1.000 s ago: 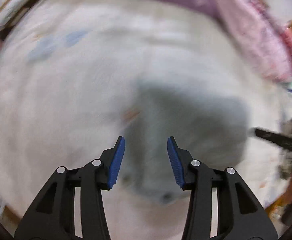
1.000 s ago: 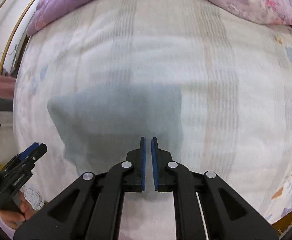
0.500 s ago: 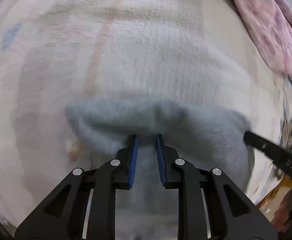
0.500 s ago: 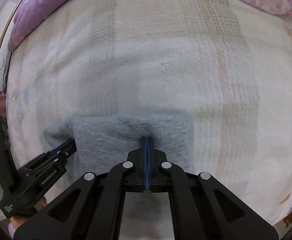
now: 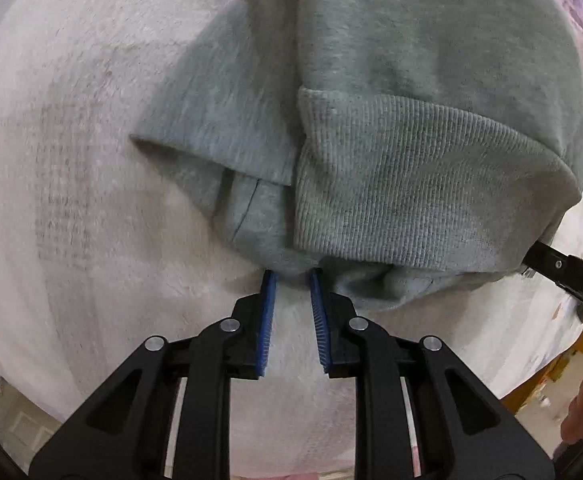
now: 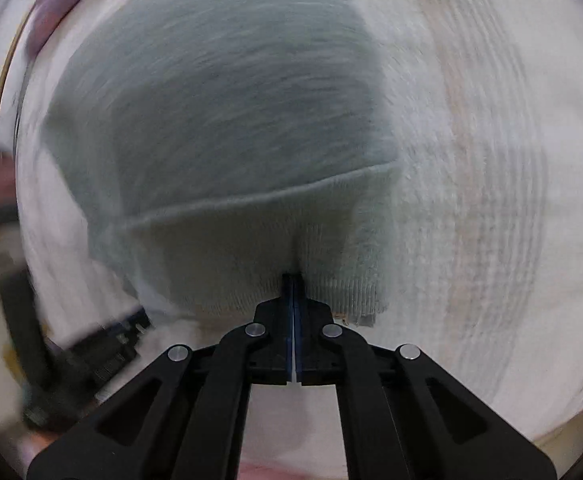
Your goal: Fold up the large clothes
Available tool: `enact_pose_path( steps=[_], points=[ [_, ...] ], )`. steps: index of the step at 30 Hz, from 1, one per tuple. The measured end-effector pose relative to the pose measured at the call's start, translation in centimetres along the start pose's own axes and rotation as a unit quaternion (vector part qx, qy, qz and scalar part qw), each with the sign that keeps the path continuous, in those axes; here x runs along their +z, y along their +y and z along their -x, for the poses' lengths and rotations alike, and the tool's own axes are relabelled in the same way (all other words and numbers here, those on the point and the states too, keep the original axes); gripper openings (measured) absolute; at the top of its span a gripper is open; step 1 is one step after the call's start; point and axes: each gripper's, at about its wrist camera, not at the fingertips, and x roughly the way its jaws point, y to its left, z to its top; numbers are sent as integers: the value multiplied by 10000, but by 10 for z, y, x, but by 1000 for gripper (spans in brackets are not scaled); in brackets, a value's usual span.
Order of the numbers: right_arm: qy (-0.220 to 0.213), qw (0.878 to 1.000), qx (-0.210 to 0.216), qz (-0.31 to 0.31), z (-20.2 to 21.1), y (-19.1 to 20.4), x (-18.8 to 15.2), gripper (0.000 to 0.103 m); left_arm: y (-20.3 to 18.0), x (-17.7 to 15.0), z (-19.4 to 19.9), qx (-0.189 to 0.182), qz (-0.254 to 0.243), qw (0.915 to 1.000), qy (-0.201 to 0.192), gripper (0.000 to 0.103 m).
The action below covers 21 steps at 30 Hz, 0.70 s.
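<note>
The left gripper [image 5: 292, 276] pinches a fold of the soft grey-green sweatshirt [image 5: 431, 80]; the right gripper [image 6: 293, 280] is clamped on its ribbed hem [image 6: 251, 264] (blurred), all lying on the fluffy white blanket [image 5: 71, 160]

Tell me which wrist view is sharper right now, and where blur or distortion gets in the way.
Left wrist view: sharper; the ribbed hem of the grey sweatshirt shows its knit clearly, with only fisheye bending at the rim. Right wrist view: motion-smeared across the sweatshirt and the white blanket, worst at the left edge, where the left gripper is a dark streak; only the right gripper is crisp.
</note>
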Motion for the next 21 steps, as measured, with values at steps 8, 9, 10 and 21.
enact_pose_path(
  steps=[8,9,10,21],
  points=[
    [-592,9964,172,590,67,11,-8,87,17,16,69,-329,-127,9961,-813,86],
    [-648,9954,309,637,73,9,-5,88,21,24,74,-413,-72,9952,-880,88],
    [-684,9948,425,617,78,7,-6,89,25,30,78,-464,-6,9945,-937,89],
    [-981,9882,736,921,87,-22,39,91,50,121,32,-913,-211,9923,-808,89]
  ],
)
